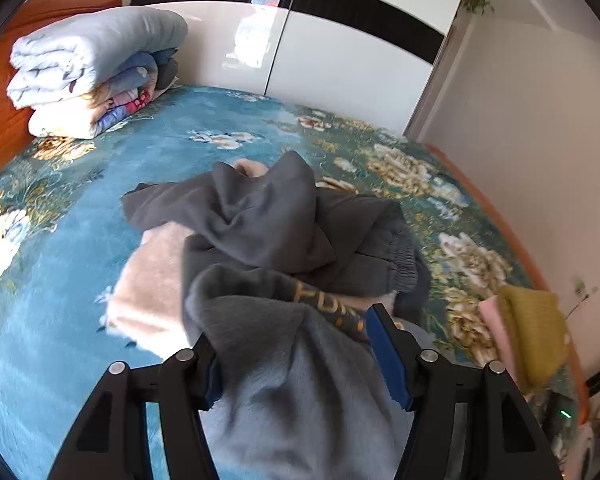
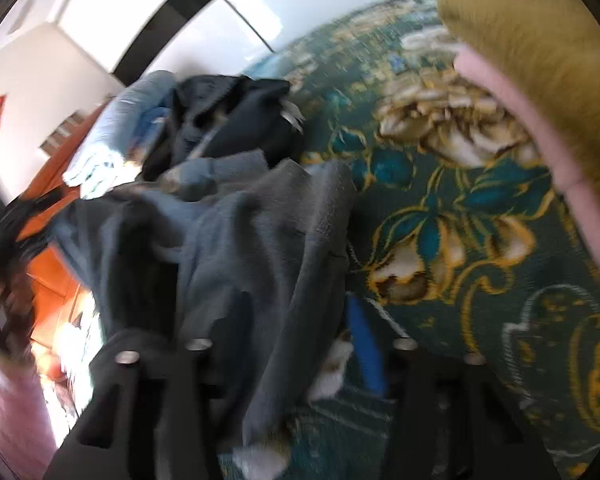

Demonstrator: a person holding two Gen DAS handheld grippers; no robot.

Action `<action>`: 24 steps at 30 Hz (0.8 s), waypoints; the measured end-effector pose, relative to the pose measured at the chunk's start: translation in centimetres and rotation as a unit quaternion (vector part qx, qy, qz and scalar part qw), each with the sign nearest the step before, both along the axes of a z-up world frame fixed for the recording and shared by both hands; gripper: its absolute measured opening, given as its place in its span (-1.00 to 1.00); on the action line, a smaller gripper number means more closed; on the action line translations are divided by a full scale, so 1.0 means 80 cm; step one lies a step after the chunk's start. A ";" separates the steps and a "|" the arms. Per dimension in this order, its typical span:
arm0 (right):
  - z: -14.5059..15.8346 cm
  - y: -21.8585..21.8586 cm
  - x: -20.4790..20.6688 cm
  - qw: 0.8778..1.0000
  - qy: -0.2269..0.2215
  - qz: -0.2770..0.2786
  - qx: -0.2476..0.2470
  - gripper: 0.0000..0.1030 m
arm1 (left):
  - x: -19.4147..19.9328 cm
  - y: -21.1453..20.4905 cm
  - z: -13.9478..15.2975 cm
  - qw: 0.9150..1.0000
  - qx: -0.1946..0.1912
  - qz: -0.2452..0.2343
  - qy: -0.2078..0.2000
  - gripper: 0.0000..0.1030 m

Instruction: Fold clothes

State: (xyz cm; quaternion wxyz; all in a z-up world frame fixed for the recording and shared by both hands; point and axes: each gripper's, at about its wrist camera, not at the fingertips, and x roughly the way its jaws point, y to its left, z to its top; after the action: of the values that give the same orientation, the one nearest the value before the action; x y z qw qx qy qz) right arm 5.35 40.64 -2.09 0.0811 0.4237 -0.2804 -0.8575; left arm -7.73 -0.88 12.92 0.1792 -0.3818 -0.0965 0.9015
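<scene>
A crumpled dark grey garment (image 1: pixel 260 220) with a beige fleece lining lies in a heap on the blue floral bedspread (image 1: pixel 80 208). My left gripper (image 1: pixel 300 344) has its blue-padded fingers wide apart around a bunched grey fold of it, with orange lettering (image 1: pixel 332 312) beside the right finger. In the blurred right wrist view the same grey garment (image 2: pixel 240 248) drapes over my right gripper (image 2: pixel 276 344) and hides its left finger; the blue pad of the right finger (image 2: pixel 364 352) shows.
A stack of folded quilts (image 1: pixel 96 64) sits at the bed's far left by the orange headboard. Folded mustard and pink clothes (image 1: pixel 528 332) lie at the bed's right edge, and also show in the right wrist view (image 2: pixel 540 60). White wardrobe doors (image 1: pixel 320 52) stand behind the bed.
</scene>
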 end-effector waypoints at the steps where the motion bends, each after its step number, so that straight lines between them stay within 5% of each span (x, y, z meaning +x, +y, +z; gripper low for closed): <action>1: -0.004 -0.004 -0.006 1.000 -0.006 0.001 -0.006 -0.50 | 0.014 -0.012 0.004 1.000 0.007 0.004 0.008 0.41; 2: -0.005 -0.009 -0.008 1.000 -0.011 0.003 -0.004 -0.94 | 0.025 -0.023 0.007 1.000 0.010 0.009 0.016 0.42; 6: 0.019 -0.018 0.010 1.000 0.023 0.011 -0.004 -0.96 | 0.072 -0.059 0.010 0.998 0.019 0.025 0.048 0.54; 10: 0.087 0.018 0.066 0.993 0.111 -0.020 -0.015 -0.97 | 0.100 -0.080 -0.014 0.998 0.018 0.043 0.035 0.55; 15: 0.166 0.110 0.183 0.965 0.207 -0.154 0.047 -0.97 | 0.125 -0.102 -0.068 0.996 0.056 0.067 -0.010 0.55; 19: 0.154 0.179 0.244 0.954 0.171 -0.236 0.074 -0.97 | 0.130 -0.104 -0.108 0.993 0.069 0.087 -0.047 0.55; 24: 0.101 0.195 0.251 0.966 0.106 -0.228 0.062 -0.97 | 0.110 -0.095 -0.114 0.991 0.068 0.106 -0.048 0.55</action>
State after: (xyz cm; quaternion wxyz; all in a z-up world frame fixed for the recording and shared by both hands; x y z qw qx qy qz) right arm 25.41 56.26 6.02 -0.1135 0.2592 -0.3055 -0.9092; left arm 1.05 -8.46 3.79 0.1033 -0.3989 -0.2055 0.8877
